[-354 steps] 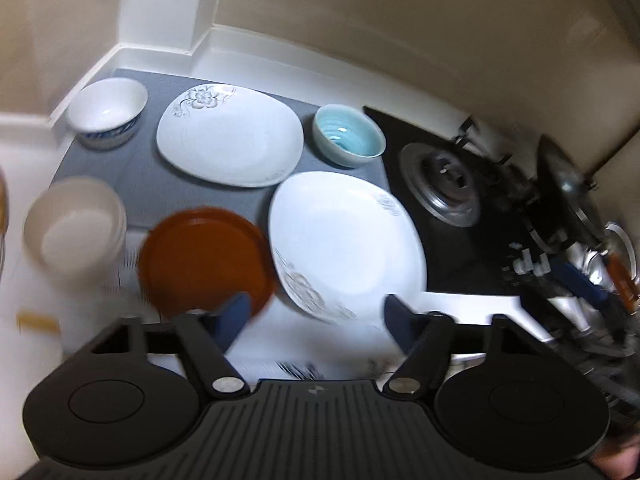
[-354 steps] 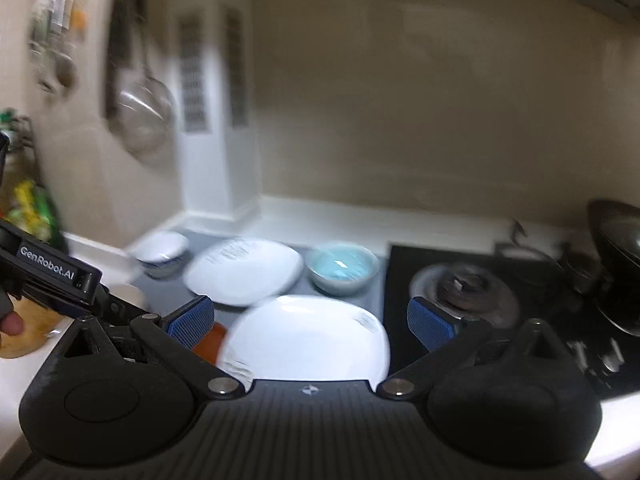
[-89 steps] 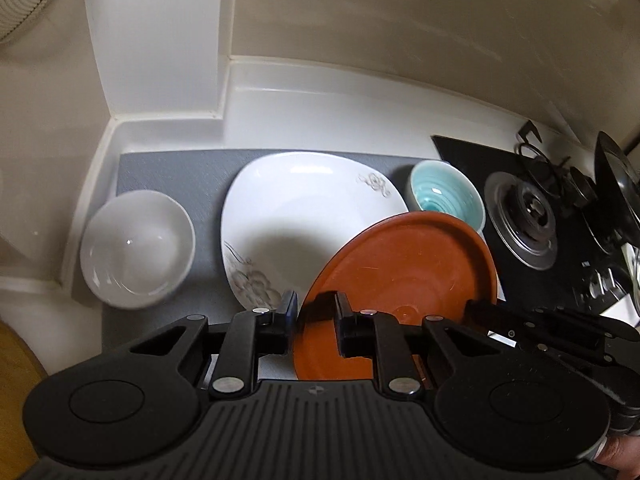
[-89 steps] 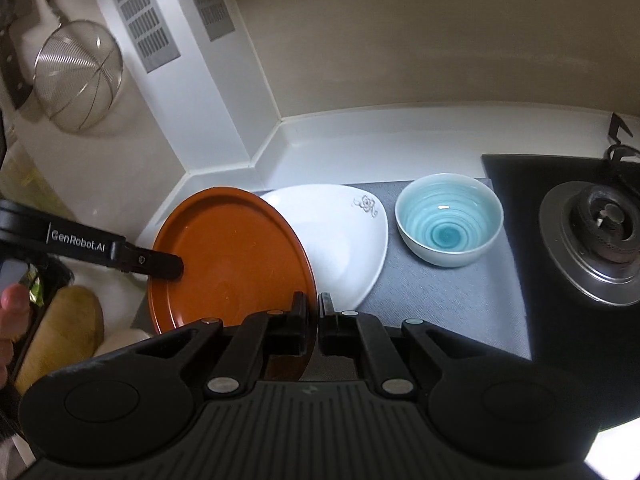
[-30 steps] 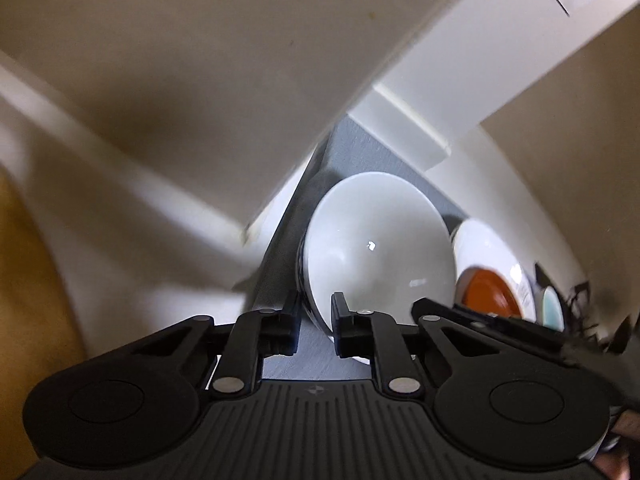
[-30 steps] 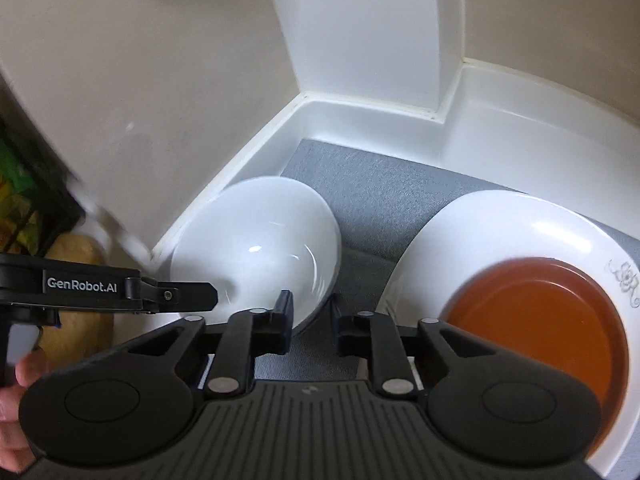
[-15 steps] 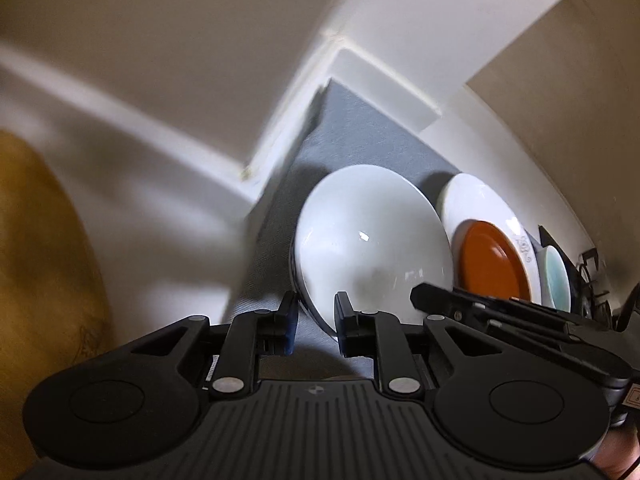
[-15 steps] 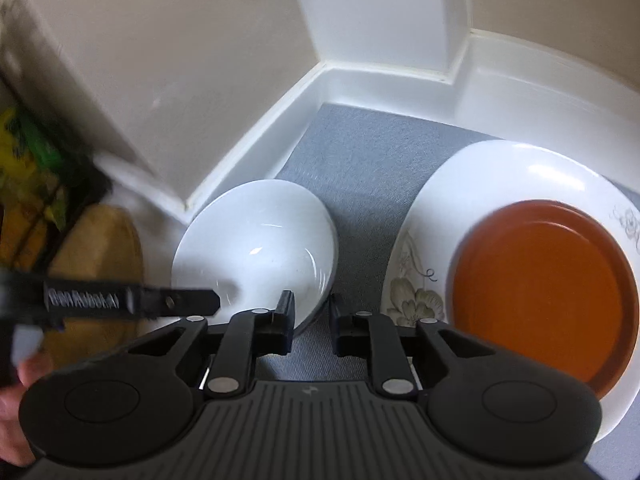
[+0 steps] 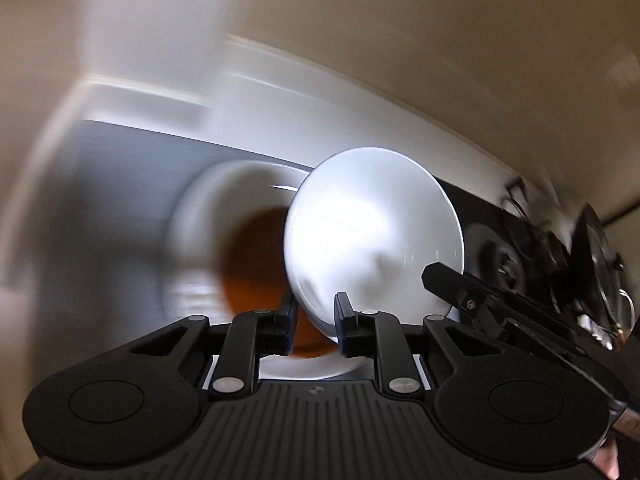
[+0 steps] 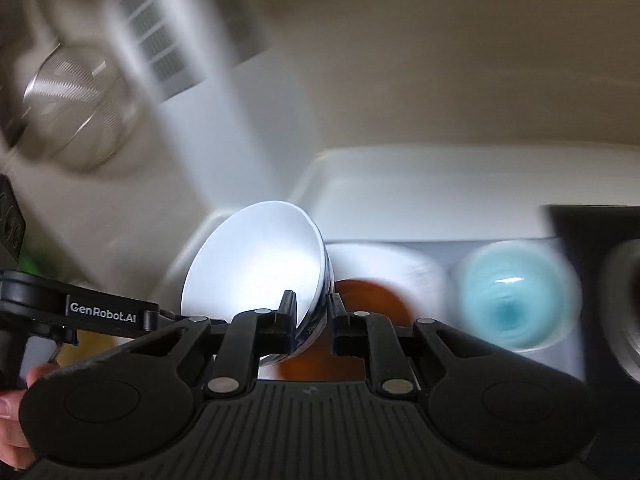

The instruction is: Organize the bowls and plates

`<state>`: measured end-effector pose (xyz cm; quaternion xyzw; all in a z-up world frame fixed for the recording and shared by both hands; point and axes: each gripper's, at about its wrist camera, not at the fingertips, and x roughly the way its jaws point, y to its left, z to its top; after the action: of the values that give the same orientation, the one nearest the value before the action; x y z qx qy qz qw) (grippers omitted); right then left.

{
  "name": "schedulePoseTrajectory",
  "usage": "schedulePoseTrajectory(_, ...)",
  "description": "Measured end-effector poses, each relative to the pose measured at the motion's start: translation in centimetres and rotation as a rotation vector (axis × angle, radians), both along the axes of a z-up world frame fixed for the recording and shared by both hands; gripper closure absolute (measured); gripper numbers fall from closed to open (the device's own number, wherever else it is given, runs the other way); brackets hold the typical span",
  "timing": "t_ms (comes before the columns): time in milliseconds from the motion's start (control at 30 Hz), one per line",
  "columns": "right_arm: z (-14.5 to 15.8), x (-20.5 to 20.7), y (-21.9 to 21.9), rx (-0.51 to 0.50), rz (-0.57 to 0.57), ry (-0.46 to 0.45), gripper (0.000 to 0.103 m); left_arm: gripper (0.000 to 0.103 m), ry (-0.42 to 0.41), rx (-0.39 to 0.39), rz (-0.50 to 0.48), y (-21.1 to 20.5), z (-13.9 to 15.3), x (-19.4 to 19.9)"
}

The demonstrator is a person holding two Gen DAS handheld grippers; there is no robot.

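Both grippers hold one white bowl by opposite sides of its rim, tilted, in the air above the mat. My left gripper is shut on the bowl's near edge. In the right wrist view the same white bowl sits in my right gripper, which is shut on its rim. Below and behind it lies the orange plate, stacked on a large white plate. The orange plate and the blue bowl show blurred in the right wrist view.
A grey mat covers the counter by the white corner wall. The black stove with a burner and a pan stands at the right. A metal strainer hangs on the left wall. A hand holds the left gripper's handle.
Both grippers have lifted the white bowl off the mat and carried it to the right, over the stacked plates. The views are now motion-blurred.
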<state>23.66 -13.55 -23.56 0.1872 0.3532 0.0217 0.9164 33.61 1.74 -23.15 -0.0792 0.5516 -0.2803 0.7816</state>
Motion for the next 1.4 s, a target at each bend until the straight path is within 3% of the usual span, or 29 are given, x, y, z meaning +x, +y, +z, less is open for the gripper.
schedulePoseTrajectory(167, -1.4, -0.9, -7.2, -0.011, -0.087, 0.017, 0.087, 0.082, 0.080, 0.027, -0.066, -8.6, -1.7, 0.8)
schedulePoseTrajectory(333, -4.4, -0.3, -12.0, 0.006, -0.110, 0.072, 0.087, 0.082, 0.114, 0.103, -0.088, -13.8, -4.0, 1.5)
schedulePoseTrajectory(433, -5.9, 0.4, -13.7, 0.042, -0.108, 0.097, 0.087, 0.082, 0.129, 0.130, -0.078, -15.0, -5.1, 2.2)
schedulePoseTrajectory(767, -8.4, 2.3, -14.5, 0.000, -0.055, 0.148, 0.087, 0.083, 0.117, 0.210, -0.032, -17.7, -6.7, 3.0)
schedulePoseTrajectory(1100, -8.3, 2.6, -14.1, -0.120, 0.038, 0.155, 0.086, 0.083, 0.092, 0.224, 0.007, -17.7, -6.9, 2.7)
schedulePoseTrajectory(1400, -7.9, 1.4, -15.8, -0.054, 0.082, 0.141, 0.084, 0.081, 0.060, 0.219, 0.037, -17.0, -6.2, 2.0)
